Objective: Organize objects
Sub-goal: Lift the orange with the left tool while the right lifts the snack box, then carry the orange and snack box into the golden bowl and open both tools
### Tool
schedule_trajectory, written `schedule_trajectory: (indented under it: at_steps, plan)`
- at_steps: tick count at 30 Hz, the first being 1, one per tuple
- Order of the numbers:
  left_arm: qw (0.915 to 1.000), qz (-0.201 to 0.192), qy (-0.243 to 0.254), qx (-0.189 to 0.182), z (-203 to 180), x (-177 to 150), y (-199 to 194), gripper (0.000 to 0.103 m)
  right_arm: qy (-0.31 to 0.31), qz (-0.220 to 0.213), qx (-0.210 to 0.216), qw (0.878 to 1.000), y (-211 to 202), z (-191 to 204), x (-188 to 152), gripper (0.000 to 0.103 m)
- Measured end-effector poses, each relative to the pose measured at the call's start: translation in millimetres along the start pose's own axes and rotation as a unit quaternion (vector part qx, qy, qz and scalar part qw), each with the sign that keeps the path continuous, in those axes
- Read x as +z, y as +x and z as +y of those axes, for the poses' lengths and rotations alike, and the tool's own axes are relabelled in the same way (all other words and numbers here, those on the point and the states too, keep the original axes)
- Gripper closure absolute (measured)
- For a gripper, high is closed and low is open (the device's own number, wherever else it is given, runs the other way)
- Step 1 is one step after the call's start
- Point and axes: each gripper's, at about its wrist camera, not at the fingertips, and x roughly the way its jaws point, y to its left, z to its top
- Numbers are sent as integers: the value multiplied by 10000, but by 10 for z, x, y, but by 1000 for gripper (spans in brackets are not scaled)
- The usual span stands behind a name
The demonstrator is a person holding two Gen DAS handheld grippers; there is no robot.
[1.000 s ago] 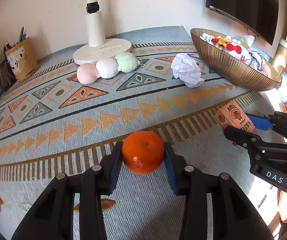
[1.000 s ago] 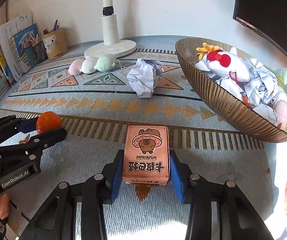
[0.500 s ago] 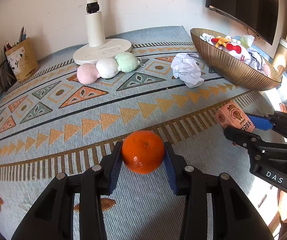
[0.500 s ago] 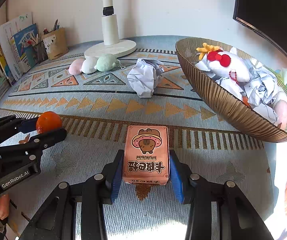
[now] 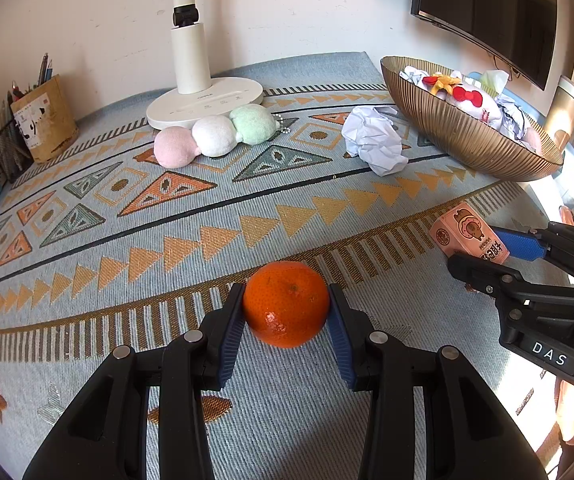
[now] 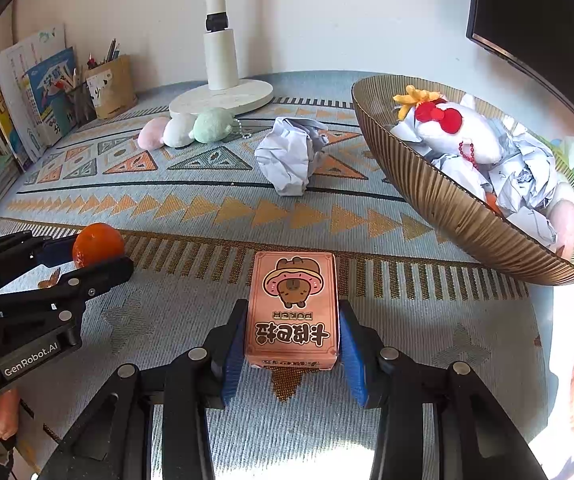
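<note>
An orange [image 5: 285, 304] sits low over the patterned cloth between the blue pads of my left gripper [image 5: 286, 300], which is shut on it. In the right wrist view that same gripper [image 6: 87, 254] shows at the left with the orange [image 6: 97, 242] in it. My right gripper [image 6: 292, 320] is shut on a pink poker card box [image 6: 292, 300] with a cartoon animal on its lid. From the left wrist view the box [image 5: 463, 228] and the right gripper [image 5: 477, 246] appear at the right. A ribbed gold bowl [image 6: 427, 188] at the far right holds crumpled paper and a white plush.
A crumpled paper ball [image 5: 375, 142] lies beside the bowl [image 5: 447, 136]. A pink, white and green plush trio [image 5: 215, 136] rests against a white lamp base [image 5: 207, 104]. A pen holder [image 5: 45, 120] and books [image 6: 27, 92] line the left wall. A dark monitor [image 5: 487, 12] hangs at the right.
</note>
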Motion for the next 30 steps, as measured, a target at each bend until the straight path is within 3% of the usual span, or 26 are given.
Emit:
schedule_trajectory:
  at_steps: [20,24,27,30]
  plan:
    - [10000,-3,4,19,-5,11,-1,66,-78,-54,5,10000,-40,49,-7,63]
    - [10000,-78,24,54,-24,16,-33,67,-83,-322,272,9991,-174,36,-27,63]
    - [9994,-159,-82,-297,-79,98,-120,67,169,-564,851,9946,-368,-108,-18,63]
    - [9971,-578,419,-246,-352,352,-330,67,304,-968,719,9922,-738,-287,135,63]
